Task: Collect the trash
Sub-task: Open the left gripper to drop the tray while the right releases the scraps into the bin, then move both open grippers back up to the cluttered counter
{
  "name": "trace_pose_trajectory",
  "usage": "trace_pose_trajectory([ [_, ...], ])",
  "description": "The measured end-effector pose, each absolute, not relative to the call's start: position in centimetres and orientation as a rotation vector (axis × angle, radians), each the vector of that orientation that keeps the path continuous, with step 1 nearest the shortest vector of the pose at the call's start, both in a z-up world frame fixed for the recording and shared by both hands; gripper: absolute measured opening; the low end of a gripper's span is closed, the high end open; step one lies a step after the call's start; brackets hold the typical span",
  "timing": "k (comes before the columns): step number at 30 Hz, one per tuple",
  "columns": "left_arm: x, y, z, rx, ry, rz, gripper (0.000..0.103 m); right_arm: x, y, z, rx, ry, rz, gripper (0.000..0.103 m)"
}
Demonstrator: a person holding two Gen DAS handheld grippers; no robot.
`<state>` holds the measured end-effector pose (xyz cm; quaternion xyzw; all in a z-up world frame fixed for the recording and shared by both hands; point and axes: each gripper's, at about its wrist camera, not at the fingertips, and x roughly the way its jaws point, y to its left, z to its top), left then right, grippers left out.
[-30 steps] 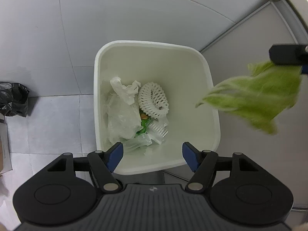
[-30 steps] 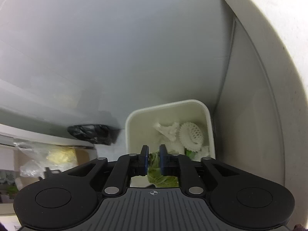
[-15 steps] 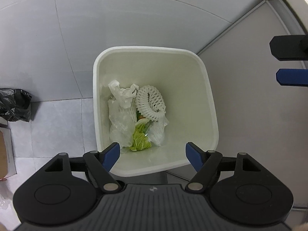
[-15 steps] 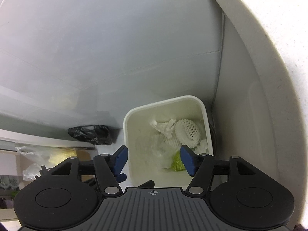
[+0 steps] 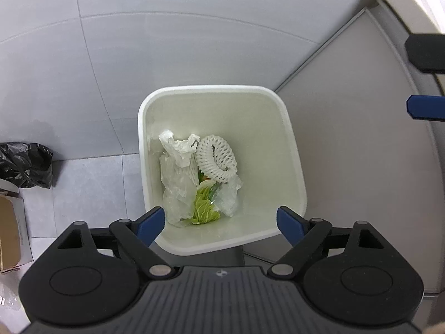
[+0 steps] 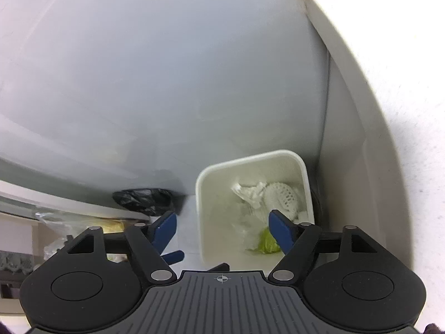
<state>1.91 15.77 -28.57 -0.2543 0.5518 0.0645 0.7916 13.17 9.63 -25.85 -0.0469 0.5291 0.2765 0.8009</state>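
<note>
Both tools hang empty above the white bin [image 5: 292,167], jaws still opening: left tool [image 5: 221,224], right tool [image 6: 222,229]. The green leaf [image 5: 204,208] lies inside on the bin's bottom near its front wall, beside crumpled plastic [image 5: 175,183] and white foam netting [image 5: 218,158].

The bin [image 5: 289,167] mouth gapes unobstructed, trash [image 5: 194,183] low inside, cabinet [image 5: 361,153] beside it.

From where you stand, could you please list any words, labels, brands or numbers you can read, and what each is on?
No readable text anywhere.
Left gripper: a small round crosshair emblem on its body, no letters.
Right gripper: the same emblem, no letters.
White bin, green wrapper and cardboard box: no print legible.
</note>
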Motion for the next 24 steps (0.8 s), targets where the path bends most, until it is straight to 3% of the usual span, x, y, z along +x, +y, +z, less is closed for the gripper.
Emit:
trace_pose_trajectory([
  [7,1.8,15.1,-25.8,-0.495,1.155,0.137,0.098,11.0,8.5,-22.2,-0.102,1.004,0.649,0.087],
  [24,2.8,11.7,-16.8,-0.36,1.043,0.097,0.101,5.4,-0.3,-16.4,-0.209,0.663,0.537,0.101],
])
